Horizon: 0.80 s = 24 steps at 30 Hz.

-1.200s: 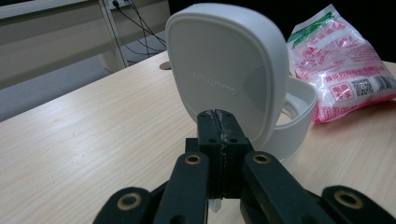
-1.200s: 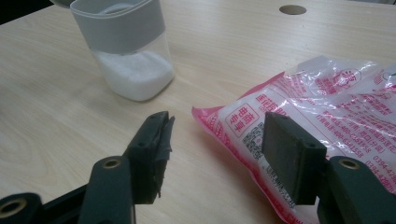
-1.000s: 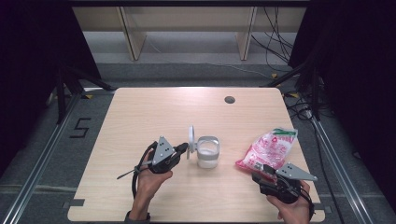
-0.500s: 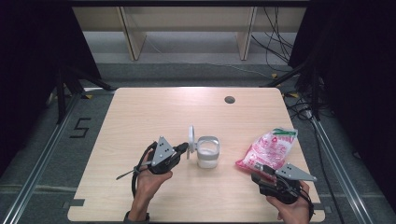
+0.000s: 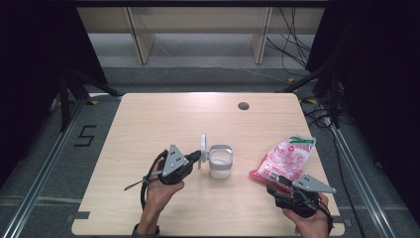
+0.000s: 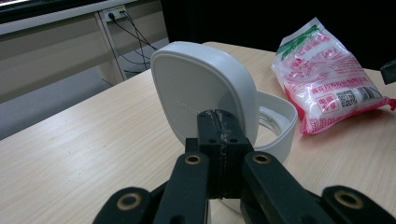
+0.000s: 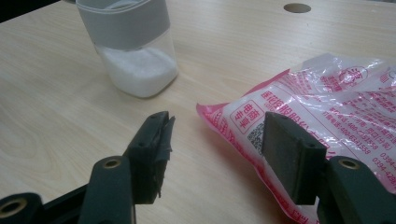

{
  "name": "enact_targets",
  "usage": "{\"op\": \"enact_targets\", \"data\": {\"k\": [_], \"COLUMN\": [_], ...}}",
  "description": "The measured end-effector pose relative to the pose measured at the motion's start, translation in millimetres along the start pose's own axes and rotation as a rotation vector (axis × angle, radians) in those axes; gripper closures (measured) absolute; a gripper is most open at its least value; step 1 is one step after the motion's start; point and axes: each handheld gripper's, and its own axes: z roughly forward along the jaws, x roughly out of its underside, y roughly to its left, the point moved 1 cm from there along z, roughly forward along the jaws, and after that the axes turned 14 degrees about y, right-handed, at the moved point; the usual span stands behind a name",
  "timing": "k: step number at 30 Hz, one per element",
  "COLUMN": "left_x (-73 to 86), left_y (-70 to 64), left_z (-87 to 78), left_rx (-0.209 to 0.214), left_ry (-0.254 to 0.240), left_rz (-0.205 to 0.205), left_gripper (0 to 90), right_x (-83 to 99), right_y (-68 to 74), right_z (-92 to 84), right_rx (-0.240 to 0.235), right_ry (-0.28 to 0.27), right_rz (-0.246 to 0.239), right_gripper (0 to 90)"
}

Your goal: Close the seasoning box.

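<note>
Your left gripper (image 5: 197,157) has its jaws fully closed, nipping the lower edge of the flipped-up lid (image 6: 201,93) of the white jar (image 5: 219,162), mid-table toward the near edge. Your right gripper (image 7: 215,149) stands well open around the near end of the pink bag (image 7: 327,116), pads off it, by the table's (image 5: 163,114) right edge. The right gripper view shows white granules in the jar; the left gripper view shows the lid's outer face.

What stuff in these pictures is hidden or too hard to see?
- Left hand-held gripper: its shut jaws hide the lid's lower edge in the left gripper view, so whether they pinch it is unclear.
- Bag: print too small to read from above; the right gripper view cuts it off at the right edge.
- Jar: its top is cut off by the right gripper view's upper edge.
</note>
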Motion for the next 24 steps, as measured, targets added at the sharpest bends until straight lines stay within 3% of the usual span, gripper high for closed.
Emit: {"op": "enact_targets", "data": {"k": [12, 15, 16, 18, 24], "left_x": [-4.8, -5.0, -5.0, -4.8, -5.3], "left_y": [-3.6, -3.5, -3.5, -3.8, -5.6], "left_z": [1.8, 1.5, 1.3, 0.8, 1.4], "left_rx": [0.007, 0.006, 0.005, 0.005, 0.010], "left_ry": [-0.002, -0.008, -0.007, -0.002, -0.003], "left_rz": [0.015, 0.010, 0.011, 0.020, 0.016], "left_gripper": [89.2, 89.2, 89.2, 89.2, 89.2], "right_x": [0.1, 0.0, 0.6, 0.3, 0.3], "right_y": [2.3, 0.9, 4.4, 1.6, 2.6], "right_z": [0.5, 0.1, -0.1, 0.9, 1.3], "right_rx": [-0.020, -0.003, -0.025, -0.019, -0.024], "right_ry": [-0.003, -0.009, 0.005, -0.003, 0.004], "right_rz": [0.014, -0.004, 0.037, 0.006, 0.005], "right_gripper": [43.0, 43.0, 43.0, 43.0, 43.0]}}
